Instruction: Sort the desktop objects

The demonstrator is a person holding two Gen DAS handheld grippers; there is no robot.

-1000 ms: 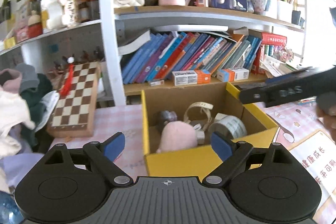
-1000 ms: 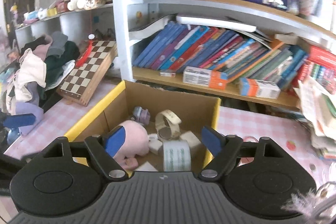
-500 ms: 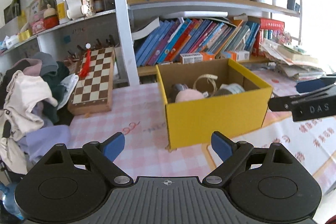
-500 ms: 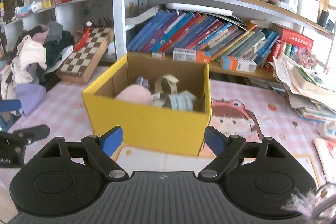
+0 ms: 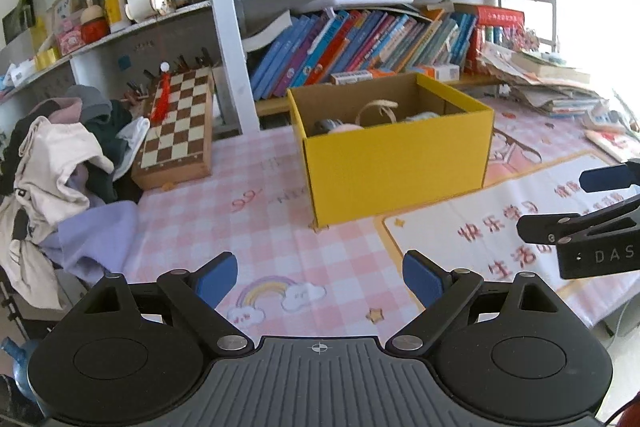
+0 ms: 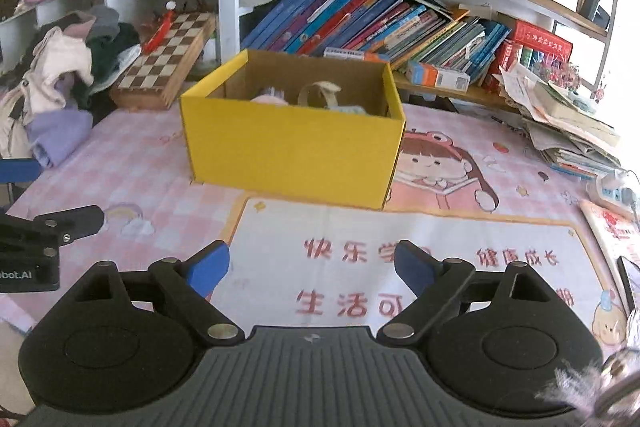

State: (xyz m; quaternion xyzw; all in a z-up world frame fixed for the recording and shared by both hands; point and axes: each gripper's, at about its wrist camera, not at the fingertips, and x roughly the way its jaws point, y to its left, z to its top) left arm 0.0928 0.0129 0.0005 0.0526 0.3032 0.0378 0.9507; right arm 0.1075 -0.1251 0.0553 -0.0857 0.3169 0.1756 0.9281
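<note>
A yellow cardboard box (image 5: 396, 163) stands on the pink checked tablecloth; it also shows in the right wrist view (image 6: 292, 147). Inside it I see a beige tape loop (image 5: 376, 109), a pink soft thing (image 5: 344, 127) and a pale roll, mostly hidden by the box walls. My left gripper (image 5: 318, 275) is open and empty, well back from the box. My right gripper (image 6: 310, 267) is open and empty over a white mat with red characters (image 6: 400, 259). The right gripper shows at the right edge of the left wrist view (image 5: 592, 223).
A chessboard (image 5: 176, 131) leans at the back left beside a heap of clothes (image 5: 60, 163). A bookshelf (image 5: 360, 47) runs behind the box. Stacked papers and books (image 6: 568, 123) lie at the right, with a power strip (image 6: 612, 191) near them.
Both grippers have pulled back and away from above the box. The box now sits farther off and its inside is less visible. Both stay open and empty.
</note>
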